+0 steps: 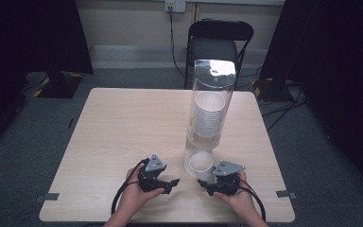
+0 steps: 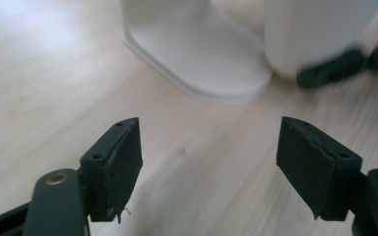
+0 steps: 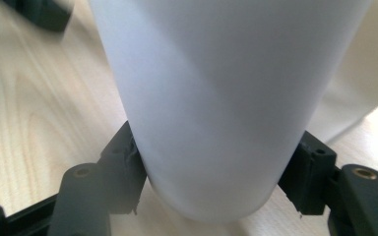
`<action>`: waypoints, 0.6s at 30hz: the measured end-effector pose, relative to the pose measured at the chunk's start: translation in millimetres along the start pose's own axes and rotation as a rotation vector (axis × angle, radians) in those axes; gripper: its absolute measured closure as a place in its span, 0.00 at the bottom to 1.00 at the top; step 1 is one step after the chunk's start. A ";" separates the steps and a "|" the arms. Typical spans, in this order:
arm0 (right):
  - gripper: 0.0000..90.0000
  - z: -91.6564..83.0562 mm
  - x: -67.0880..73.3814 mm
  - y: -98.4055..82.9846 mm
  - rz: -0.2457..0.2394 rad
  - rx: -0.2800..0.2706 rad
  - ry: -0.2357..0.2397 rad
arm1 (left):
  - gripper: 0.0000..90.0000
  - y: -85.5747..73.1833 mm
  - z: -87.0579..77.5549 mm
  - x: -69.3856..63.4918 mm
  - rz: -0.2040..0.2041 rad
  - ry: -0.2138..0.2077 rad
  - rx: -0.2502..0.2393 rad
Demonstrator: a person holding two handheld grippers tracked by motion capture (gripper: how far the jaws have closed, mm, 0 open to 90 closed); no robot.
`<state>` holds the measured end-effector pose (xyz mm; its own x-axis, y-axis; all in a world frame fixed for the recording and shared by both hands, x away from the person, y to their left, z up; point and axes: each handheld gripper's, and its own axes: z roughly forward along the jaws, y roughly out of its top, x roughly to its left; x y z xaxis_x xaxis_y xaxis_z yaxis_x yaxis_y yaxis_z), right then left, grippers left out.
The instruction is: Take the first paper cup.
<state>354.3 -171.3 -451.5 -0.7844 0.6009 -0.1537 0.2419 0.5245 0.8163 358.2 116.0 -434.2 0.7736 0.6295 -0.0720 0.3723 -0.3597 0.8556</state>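
Cup (image 1: 202, 164) upright, lower centre of high view, clamped low in right gripper (image 1: 207, 182). Left gripper (image 1: 171, 182), jaws wide and empty, faces it from frame-left, near.

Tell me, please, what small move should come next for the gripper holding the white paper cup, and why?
Probably draw the white paper cup a little further from the clear plastic dispenser tube, toward the table's near edge. The right gripper is clamped on the cup's lower wall, right beside the tube's white base, while the left gripper waits open with nothing between its jaws.
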 end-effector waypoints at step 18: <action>0.39 23.7 42.2 25.3 -0.217 -0.022 0.082 | 0.54 24.7 -42.9 7.5 -0.112 -0.048 -0.126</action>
<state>340.8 -118.4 -450.5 -0.8607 0.4241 -0.2816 0.0509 0.6220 0.7813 351.2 141.4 -391.6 0.7560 0.6257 -0.1922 0.3927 -0.1985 0.8980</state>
